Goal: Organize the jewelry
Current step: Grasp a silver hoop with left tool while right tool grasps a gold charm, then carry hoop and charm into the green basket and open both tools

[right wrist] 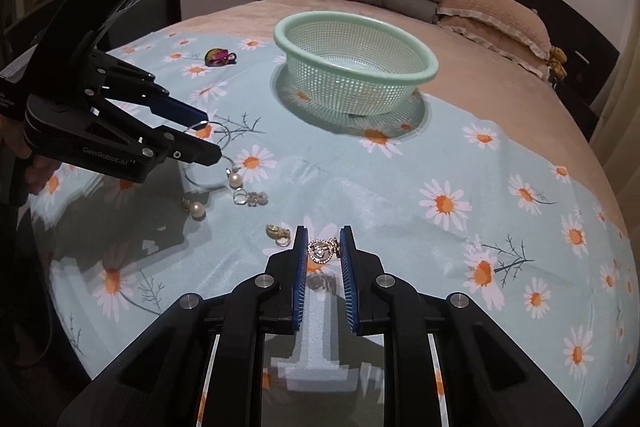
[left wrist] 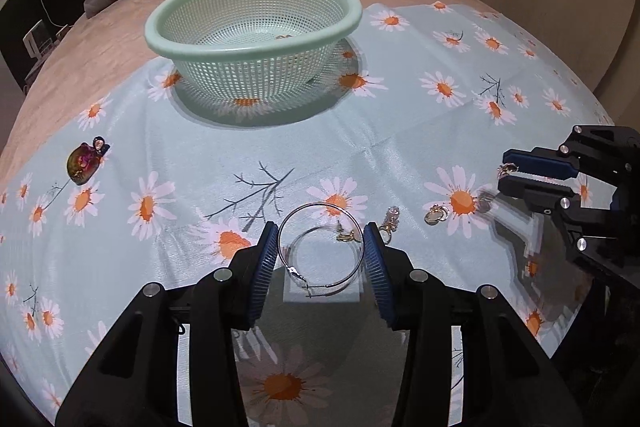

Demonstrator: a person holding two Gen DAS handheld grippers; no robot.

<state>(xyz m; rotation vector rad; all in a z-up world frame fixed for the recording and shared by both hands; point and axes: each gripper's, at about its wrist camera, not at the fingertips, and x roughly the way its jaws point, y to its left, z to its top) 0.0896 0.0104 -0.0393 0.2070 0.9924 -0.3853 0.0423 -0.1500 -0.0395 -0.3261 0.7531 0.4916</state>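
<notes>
Both grippers grip jewelry, lifted to carry toward the green basket [left wrist: 256, 39] on the far bed: left gripper [left wrist: 320, 247] fingers clamp a hoop earring [left wrist: 320, 251], right gripper [right wrist: 323, 251] fingers pinch a small gold earring [right wrist: 320, 250].

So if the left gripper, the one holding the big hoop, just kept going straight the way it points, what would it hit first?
Probably the flowered cloth just past the small gold earring, since the left gripper with the hoop earring points steeply down. The green basket lies farther on; depth is hard to judge.
</notes>
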